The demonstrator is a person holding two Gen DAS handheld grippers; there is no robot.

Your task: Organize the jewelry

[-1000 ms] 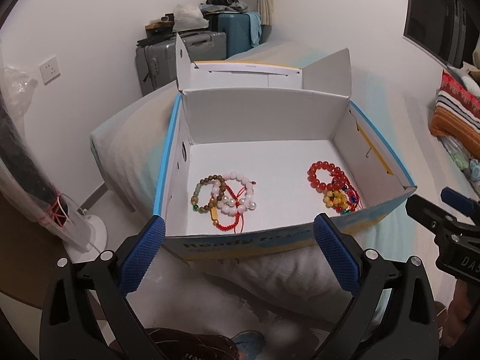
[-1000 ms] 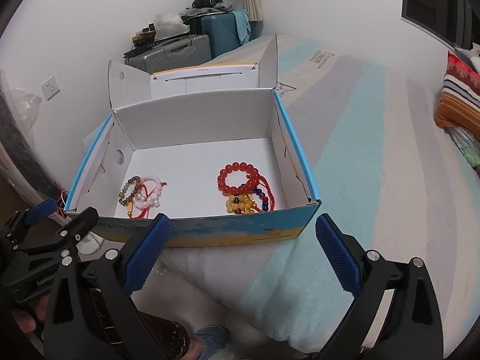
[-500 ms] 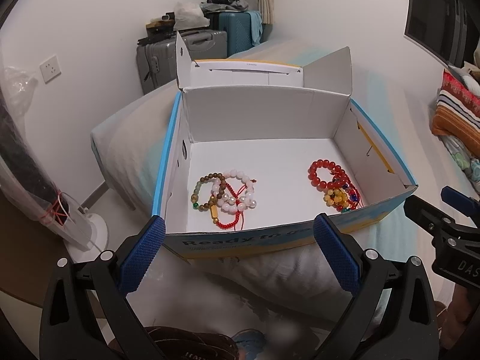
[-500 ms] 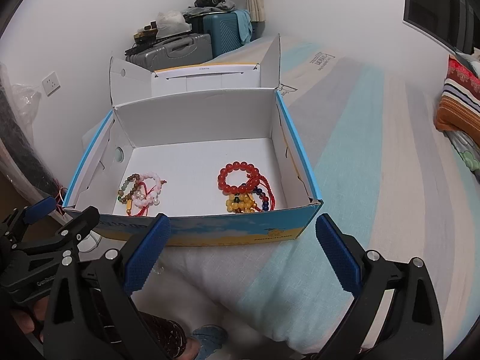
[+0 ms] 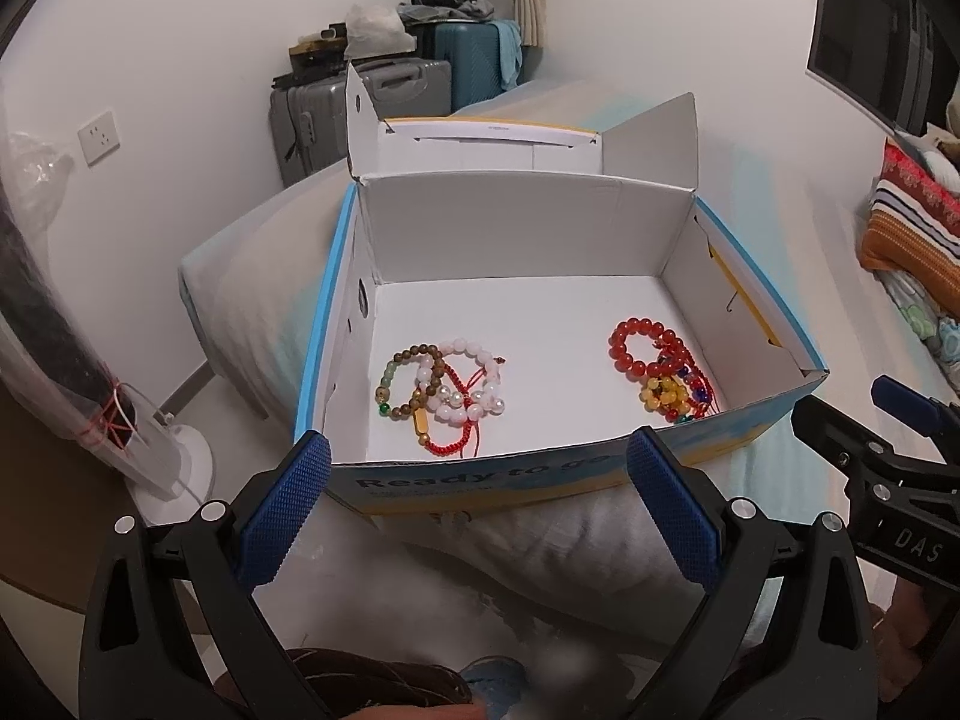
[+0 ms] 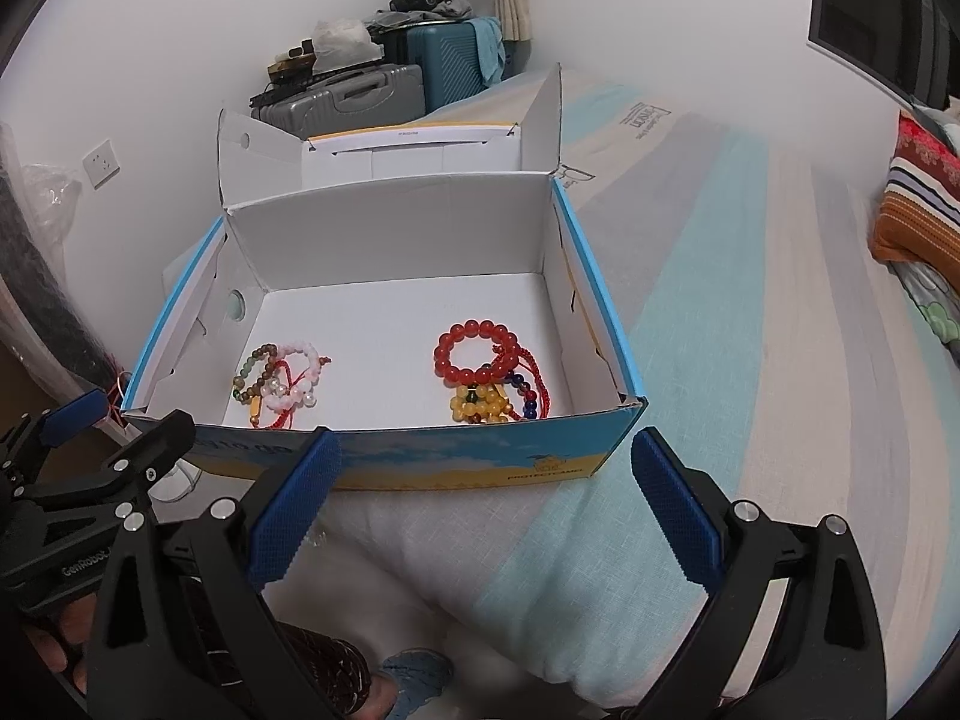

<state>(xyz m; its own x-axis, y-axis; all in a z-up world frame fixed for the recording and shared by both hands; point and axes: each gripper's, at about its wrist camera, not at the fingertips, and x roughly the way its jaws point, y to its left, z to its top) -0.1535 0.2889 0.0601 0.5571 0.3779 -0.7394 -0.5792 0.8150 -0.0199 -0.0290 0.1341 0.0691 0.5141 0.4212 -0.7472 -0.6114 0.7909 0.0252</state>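
An open white cardboard box [image 5: 516,228] [image 6: 396,228] with blue edges rests on a bed. On its floor at the left lies a tangle of brown, pink and pearl bracelets with red cord [image 5: 444,393] [image 6: 279,381]. At the right lie a red bead bracelet with yellow and blue beads [image 5: 660,366] [image 6: 489,369]. My left gripper [image 5: 477,510] hangs open in front of the box's near wall, empty. My right gripper [image 6: 483,504] is open too, just before the same wall, nothing between its fingers. Each gripper shows at the edge of the other's view.
The bed [image 6: 720,252] has a striped light blue and grey cover. Grey and teal suitcases [image 5: 384,96] stand against the far wall. A white fan base [image 5: 174,468] and a wrapped dark pole stand at the left. Folded striped bedding [image 6: 924,204] lies at the right.
Both grippers have drawn slightly up and back, so more of the box's printed front wall shows. The bracelets have not moved.
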